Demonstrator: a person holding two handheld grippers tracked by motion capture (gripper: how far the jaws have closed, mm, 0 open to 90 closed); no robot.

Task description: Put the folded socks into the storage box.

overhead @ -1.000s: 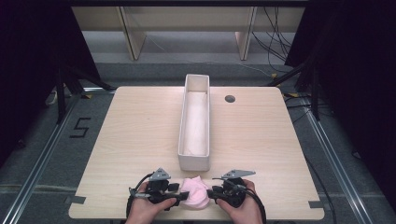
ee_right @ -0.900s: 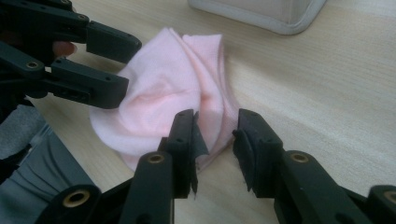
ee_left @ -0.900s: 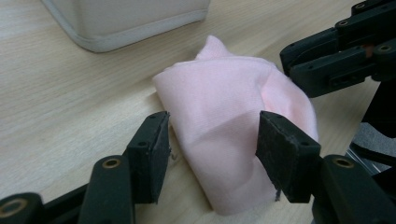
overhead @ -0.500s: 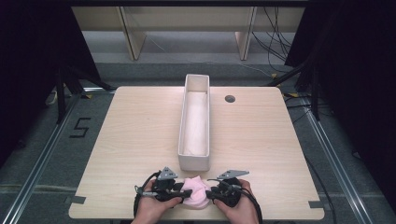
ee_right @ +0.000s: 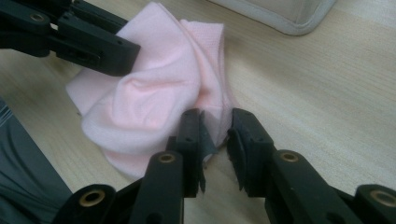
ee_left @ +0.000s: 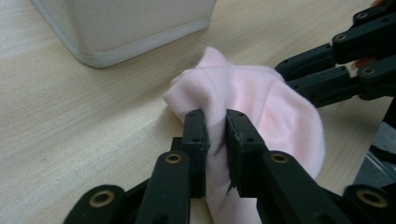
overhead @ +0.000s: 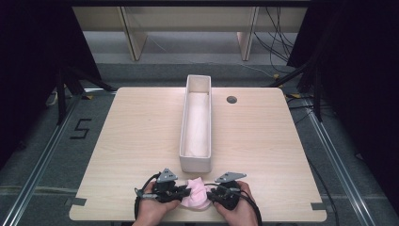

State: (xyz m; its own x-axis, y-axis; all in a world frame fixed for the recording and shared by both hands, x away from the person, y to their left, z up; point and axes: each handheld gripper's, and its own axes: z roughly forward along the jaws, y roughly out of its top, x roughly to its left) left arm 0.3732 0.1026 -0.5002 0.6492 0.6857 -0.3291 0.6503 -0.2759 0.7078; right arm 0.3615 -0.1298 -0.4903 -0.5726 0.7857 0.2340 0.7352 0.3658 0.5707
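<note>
Both tongs closing, left tongs [ee_left: 215, 122] now pinching pink cloth [ee_left: 261, 102]

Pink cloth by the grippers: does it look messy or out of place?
Yes. The pink cloth lies crumpled at the table's near edge, outside the white bin, pinched by the left gripper.

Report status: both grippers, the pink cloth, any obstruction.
Left gripper just closed, pinching pink cloth. Right gripper closing on the cloth's other edge, grip unclear. Cloth bunched at near table edge. White bin just behind, path clear.
</note>
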